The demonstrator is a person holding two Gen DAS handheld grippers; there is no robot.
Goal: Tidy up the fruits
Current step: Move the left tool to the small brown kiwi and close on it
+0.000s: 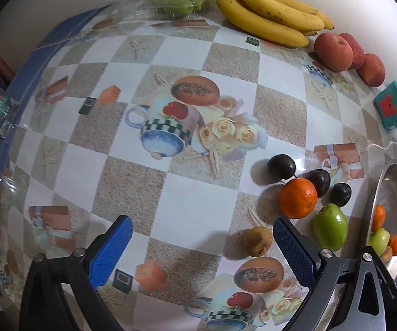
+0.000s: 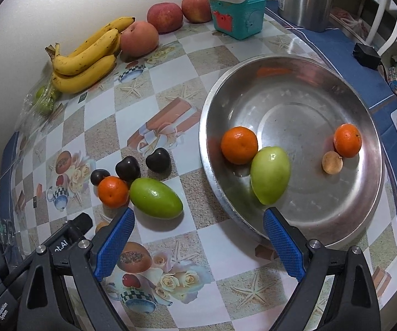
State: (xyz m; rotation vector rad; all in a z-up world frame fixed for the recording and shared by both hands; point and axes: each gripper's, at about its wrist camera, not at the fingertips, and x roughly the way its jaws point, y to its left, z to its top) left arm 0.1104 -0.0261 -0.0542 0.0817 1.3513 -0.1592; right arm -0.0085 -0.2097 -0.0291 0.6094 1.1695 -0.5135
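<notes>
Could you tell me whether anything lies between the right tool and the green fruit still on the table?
Nothing visible does. The right tool is open, and the green fruit lies just ahead of its left finger on bare tablecloth; the orange touches the fruit's far side.

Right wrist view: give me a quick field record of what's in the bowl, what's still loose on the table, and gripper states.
bowl: steel, holds four fruits
in bowl: two oranges, green fruit, small brown fruit
loose cluster left of bowl: orange, green fruit, three dark plums, brown fruit
back by wall: bananas, three peaches
left gripper: open, empty
right gripper: open, empty, between the cluster and the bowl
</notes>
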